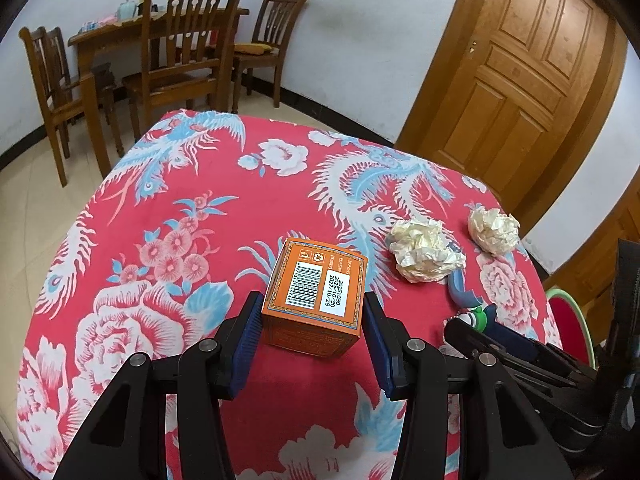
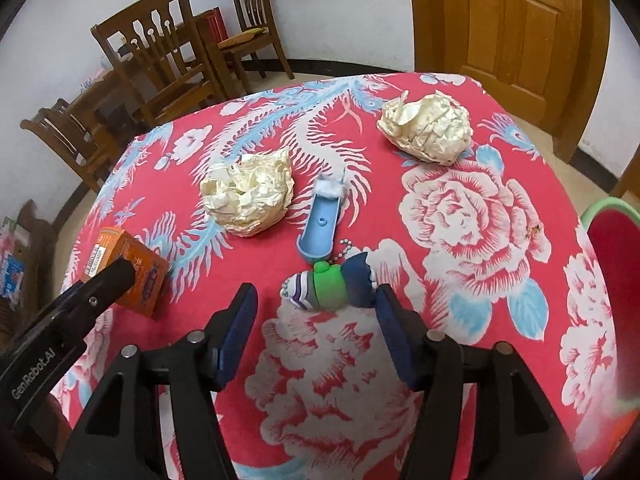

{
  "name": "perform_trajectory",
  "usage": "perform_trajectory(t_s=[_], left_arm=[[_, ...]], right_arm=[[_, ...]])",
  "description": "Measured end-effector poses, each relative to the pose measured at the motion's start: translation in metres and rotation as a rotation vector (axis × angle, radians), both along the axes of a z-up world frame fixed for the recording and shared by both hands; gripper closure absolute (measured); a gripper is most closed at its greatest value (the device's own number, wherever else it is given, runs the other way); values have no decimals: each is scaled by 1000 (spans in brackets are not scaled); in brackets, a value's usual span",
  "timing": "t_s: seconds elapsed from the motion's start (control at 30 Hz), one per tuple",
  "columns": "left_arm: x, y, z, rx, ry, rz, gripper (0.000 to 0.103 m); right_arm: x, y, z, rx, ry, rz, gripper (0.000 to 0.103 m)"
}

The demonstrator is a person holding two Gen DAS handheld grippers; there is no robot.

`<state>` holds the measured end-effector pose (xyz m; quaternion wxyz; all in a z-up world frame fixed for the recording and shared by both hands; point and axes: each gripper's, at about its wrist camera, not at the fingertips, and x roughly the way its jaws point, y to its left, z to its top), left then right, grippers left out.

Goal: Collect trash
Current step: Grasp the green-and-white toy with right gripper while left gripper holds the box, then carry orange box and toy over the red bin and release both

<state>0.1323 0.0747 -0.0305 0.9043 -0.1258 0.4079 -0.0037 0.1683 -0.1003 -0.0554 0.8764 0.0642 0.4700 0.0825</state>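
An orange carton [image 1: 316, 292] with a barcode label stands on the red floral tablecloth [image 1: 200, 200]. My left gripper [image 1: 314, 312] is open, its blue pads on either side of the carton, not pressing it. Two crumpled paper balls [image 1: 424, 254] [image 1: 494, 229] lie to the right. In the right wrist view my right gripper [image 2: 316, 300] is open around a small green and blue toy figure [image 2: 332, 286]. The paper balls [image 2: 250, 196] [image 2: 426, 128] lie beyond it, and the carton [image 2: 132, 264] is at the left behind my left gripper's finger.
A blue shoe-shaped toy piece [image 2: 320, 224] with a bead chain lies just beyond the figure. A red bin with a green rim [image 2: 616, 248] stands at the table's right edge. Wooden chairs [image 1: 188, 48] and a door [image 1: 520, 68] are behind the table.
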Motion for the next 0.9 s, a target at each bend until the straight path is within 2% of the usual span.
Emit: perform_trajectory(t_s=[0.1, 0.13, 0.43, 0.9], left_arm=[[0, 0, 0, 0, 1, 0, 53], [0, 0, 0, -1, 1, -1, 53], [-4, -6, 4, 5, -8, -17, 53], [-17, -35, 21, 0, -33, -85, 53]], right_arm=[[0, 1, 0, -10, -4, -1, 45], [0, 0, 0, -23, -7, -4, 51], [-10, -12, 3, 13, -6, -2, 52], [-54, -57, 36, 92, -75, -65, 52]])
